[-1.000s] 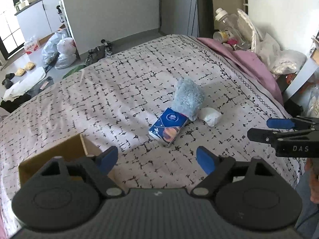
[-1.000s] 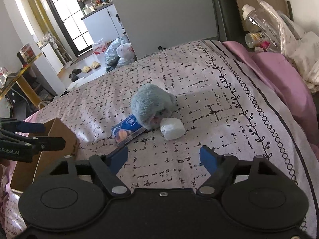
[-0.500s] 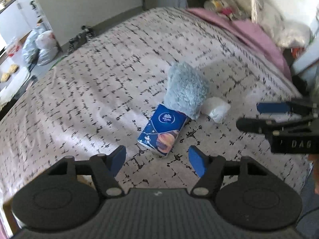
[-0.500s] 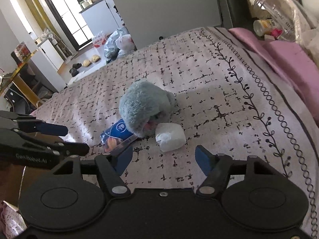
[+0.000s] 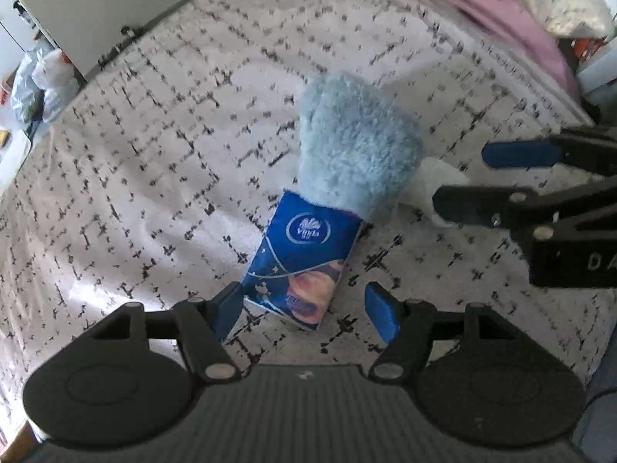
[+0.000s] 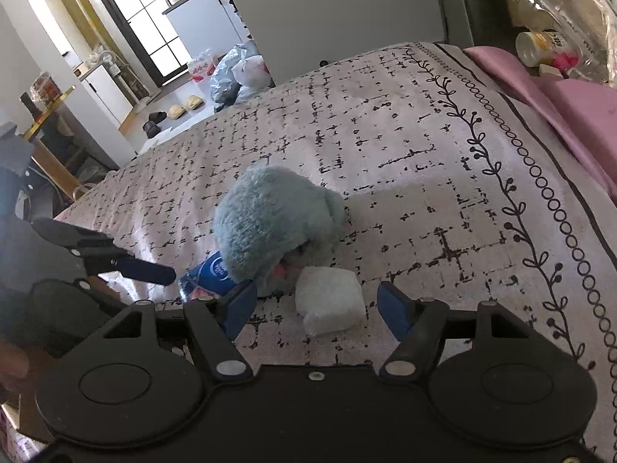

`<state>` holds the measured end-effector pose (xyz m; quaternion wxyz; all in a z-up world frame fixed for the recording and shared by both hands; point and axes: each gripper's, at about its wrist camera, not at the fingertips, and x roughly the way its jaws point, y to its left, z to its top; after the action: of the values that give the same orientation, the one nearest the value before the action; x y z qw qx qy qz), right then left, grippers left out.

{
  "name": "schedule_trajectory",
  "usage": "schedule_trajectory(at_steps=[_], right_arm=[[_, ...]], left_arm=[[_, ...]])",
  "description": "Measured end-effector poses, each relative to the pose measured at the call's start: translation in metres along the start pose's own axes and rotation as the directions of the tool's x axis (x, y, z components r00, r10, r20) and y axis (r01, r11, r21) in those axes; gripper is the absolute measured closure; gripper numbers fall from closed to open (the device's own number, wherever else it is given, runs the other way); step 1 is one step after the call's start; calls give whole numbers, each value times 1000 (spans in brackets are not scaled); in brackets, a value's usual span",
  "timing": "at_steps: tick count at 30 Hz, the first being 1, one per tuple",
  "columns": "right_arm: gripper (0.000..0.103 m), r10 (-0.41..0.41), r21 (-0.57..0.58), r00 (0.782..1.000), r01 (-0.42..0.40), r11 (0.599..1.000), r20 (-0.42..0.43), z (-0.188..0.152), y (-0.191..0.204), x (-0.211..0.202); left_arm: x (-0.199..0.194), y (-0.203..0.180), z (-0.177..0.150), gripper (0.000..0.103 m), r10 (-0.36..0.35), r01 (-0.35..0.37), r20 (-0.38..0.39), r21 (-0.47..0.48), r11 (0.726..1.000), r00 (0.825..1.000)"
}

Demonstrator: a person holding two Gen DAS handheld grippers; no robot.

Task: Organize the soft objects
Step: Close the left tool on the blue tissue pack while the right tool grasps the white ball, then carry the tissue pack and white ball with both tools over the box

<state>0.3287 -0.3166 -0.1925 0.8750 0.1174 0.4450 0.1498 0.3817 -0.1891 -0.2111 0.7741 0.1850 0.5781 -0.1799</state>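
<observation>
A blue tissue pack lies on the patterned bedspread with a fluffy light-blue plush resting on its far end. A small white soft packet lies right of the plush. My left gripper is open, its fingers on either side of the tissue pack's near end. My right gripper is open, with the white packet between its fingers. The right gripper also shows in the left wrist view, and the left gripper in the right wrist view. The tissue pack is half hidden there.
A pink blanket runs along the bed's right side, with plastic bottles and bags beyond it. Past the foot of the bed the floor holds filled bags and slippers. A bit of cardboard box shows at the lower left.
Both grippers have moved forward and down toward the pile. The left one now straddles the tissue pack, the right one the white packet. The cardboard box has almost left the left view.
</observation>
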Motion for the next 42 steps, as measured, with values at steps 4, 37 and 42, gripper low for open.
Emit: schedule_trajectory(at_steps=[4,37,42], right_arm=[[42,-2,6,1000,3,1000,-16,0,0,7],[69,-71,93,997,69,993,23,-48,11,-58],[69,-73,82,996,69,994,56,-48,22,-76]], left_arm=[[10,3,7,34,-6,6,-1,7,1000,1000],[-61,-5,-27,79,-130,136,104,-48,990,986],[-86,-10,-40,79,-128,135,129,-50,990,983]])
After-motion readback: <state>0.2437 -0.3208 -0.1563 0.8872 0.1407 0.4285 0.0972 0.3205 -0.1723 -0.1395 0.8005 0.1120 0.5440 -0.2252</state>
